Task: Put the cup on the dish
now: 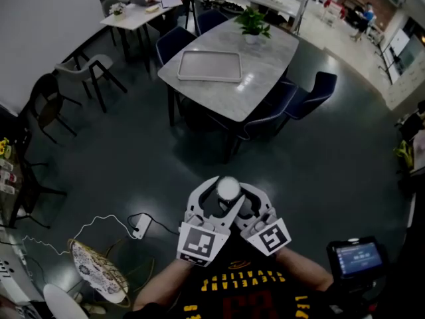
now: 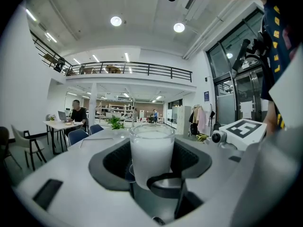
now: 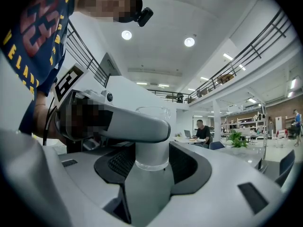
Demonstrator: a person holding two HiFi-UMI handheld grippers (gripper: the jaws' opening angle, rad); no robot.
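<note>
L gripper [image 1: 224, 193] & R gripper [image 1: 243, 198] sit close together just in front of the person's chest, tips angled in toward each other, marker cubes [image 1: 201, 243] nearest the body. Both meet on one cup [image 1: 228, 189], held in the air over the dark floor [image 1: 133, 158], well short of the table.

L gripper view: cup [image 2: 151, 150] is upright & centred between the dark pads [image 2: 111, 160]. It's clear glass, looks milky white, rim up. Jaws are closed in on its sides. A dark loop-shaped part crosses low in front of the cup; can't tell what it is. R gripper's marker cube [image 2: 244, 126] shows just to the right.

R gripper view: same cup [image 3: 152, 148] is between its pads too, and the jaws look clamped on it. A grey finger [image 3: 137, 124] of the L gripper crosses in front of the glass, hiding its mid part.

Floor, near: power strip [image 1: 141, 226] w/ white cable [image 1: 93, 228] to the person's left, and a small screen [image 1: 358, 258] to the right.

Further out: pale marble-look table [image 1: 265, 52], a tray [image 1: 209, 66] lying flat on it, and a potted plant [image 1: 252, 24] at the far end. Blue chairs [image 1: 312, 95] stand round it. Beyond that, a person sits at a 2nd table [image 1: 133, 15].
</note>
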